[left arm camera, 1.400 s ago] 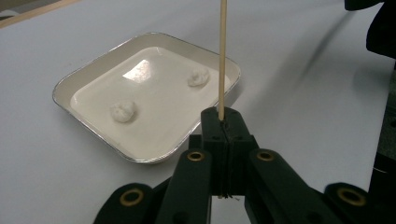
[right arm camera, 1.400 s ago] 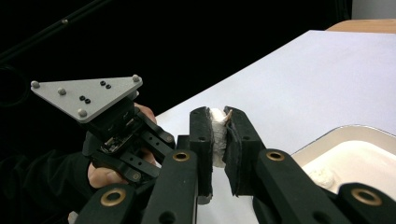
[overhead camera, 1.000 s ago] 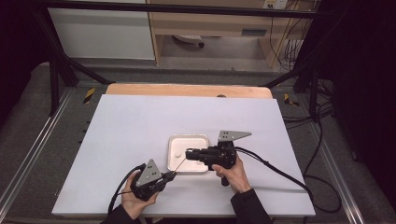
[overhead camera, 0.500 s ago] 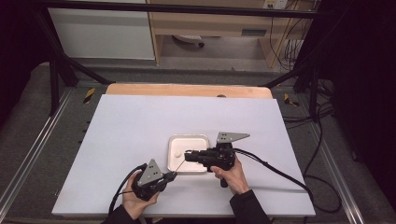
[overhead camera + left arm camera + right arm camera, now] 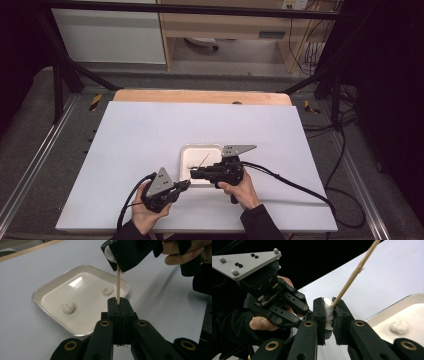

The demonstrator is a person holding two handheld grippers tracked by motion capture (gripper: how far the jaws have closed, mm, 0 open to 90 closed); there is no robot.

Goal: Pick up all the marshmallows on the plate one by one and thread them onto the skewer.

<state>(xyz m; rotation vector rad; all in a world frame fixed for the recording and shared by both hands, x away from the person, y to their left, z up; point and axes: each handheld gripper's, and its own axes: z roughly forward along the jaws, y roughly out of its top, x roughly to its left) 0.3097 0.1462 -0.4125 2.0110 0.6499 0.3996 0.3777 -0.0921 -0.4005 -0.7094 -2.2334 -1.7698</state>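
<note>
High view: white tabletop (image 5: 150, 145), grey floor (image 5: 30, 135) around. Left gripper (image 5: 119, 312) clamped tight on thin wooden skewer (image 5: 118, 285); right gripper (image 5: 331, 312) squeezing white marshmallow piece (image 5: 328, 312) onto it.

A white bench (image 5: 150, 135) carries a shallow white tray (image 5: 200, 152) nearer its near edge than its far one, a little right of the middle, with a small white lump (image 5: 189, 164) at the tray's left side and a thin stick (image 5: 203, 161) slanting over it. The right tool (image 5: 196, 173), held in a hand (image 5: 242, 190), lies over the tray's near edge and points left, a grey plate (image 5: 238, 149) on top. The left tool (image 5: 184, 186) sits just off the tray's near left corner and points right toward it, its cable (image 5: 132, 197) looping toward the near edge.
</note>
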